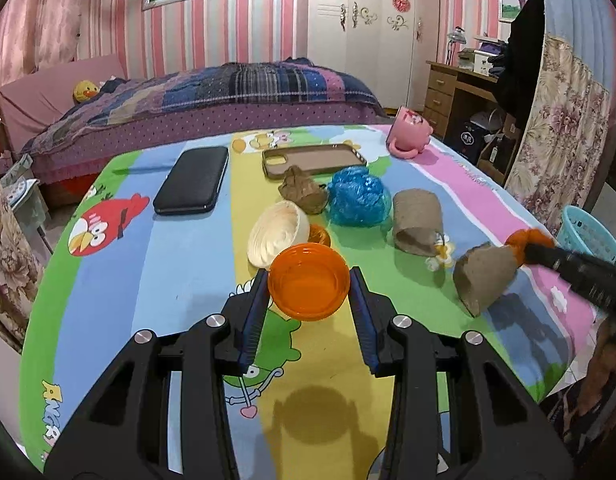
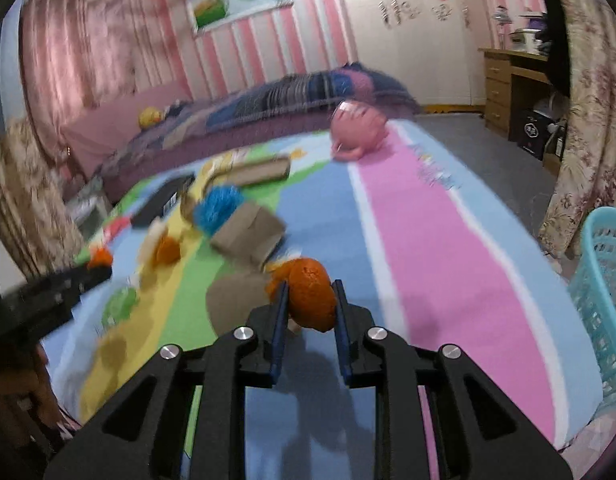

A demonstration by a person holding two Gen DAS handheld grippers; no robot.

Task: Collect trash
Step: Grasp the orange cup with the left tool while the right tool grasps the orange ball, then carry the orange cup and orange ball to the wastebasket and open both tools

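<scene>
My left gripper (image 1: 310, 280) is shut on a clear orange plastic bowl (image 1: 308, 294), held just above the cartoon tablecloth (image 1: 155, 280). A piece of orange peel (image 2: 310, 298) is pinched between the pads of my right gripper (image 2: 310, 294), lifted off the cloth; the left wrist view shows that peel (image 1: 522, 240) at the right edge. On the table lie a blue plastic wad (image 1: 358, 196), a crumpled brown paper (image 1: 303, 192), two flattened cardboard tubes (image 1: 418, 216) (image 1: 484, 280), a white bowl-like shell (image 1: 277, 232) and a small orange scrap (image 1: 320, 236).
A black phone (image 1: 191, 180), a brown phone case (image 1: 316, 158) and a tipped pink mug (image 1: 410, 132) lie toward the far side. A teal mesh basket (image 2: 604, 300) stands off the table's right edge. A bed and a wooden desk are behind.
</scene>
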